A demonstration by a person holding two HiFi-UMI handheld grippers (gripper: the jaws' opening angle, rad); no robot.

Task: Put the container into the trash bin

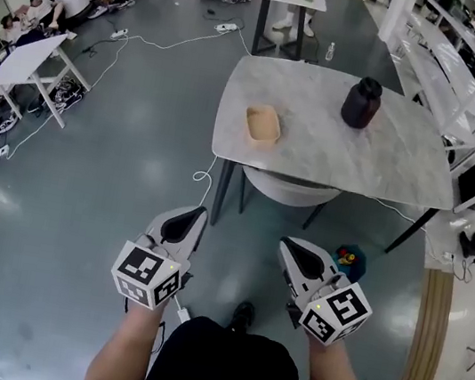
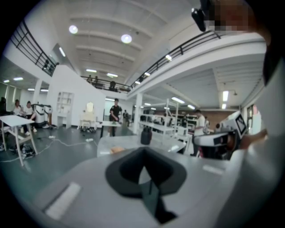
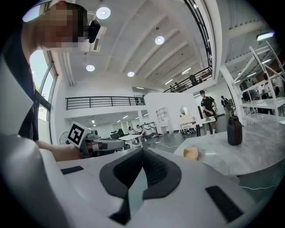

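At six o'clock both tongs, the left gripper and the right gripper, are pinched together and empty above the glossy grey floor. At twelve stands a marble table, with a white round bin beneath it. The container sits on the table's left part: shallow, tan, rectangular, open-topped. At one o'clock is a dark jar.

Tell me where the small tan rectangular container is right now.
In the head view, the small tan rectangular container lies on the grey marble table, near its left edge and left of the dark round jar.
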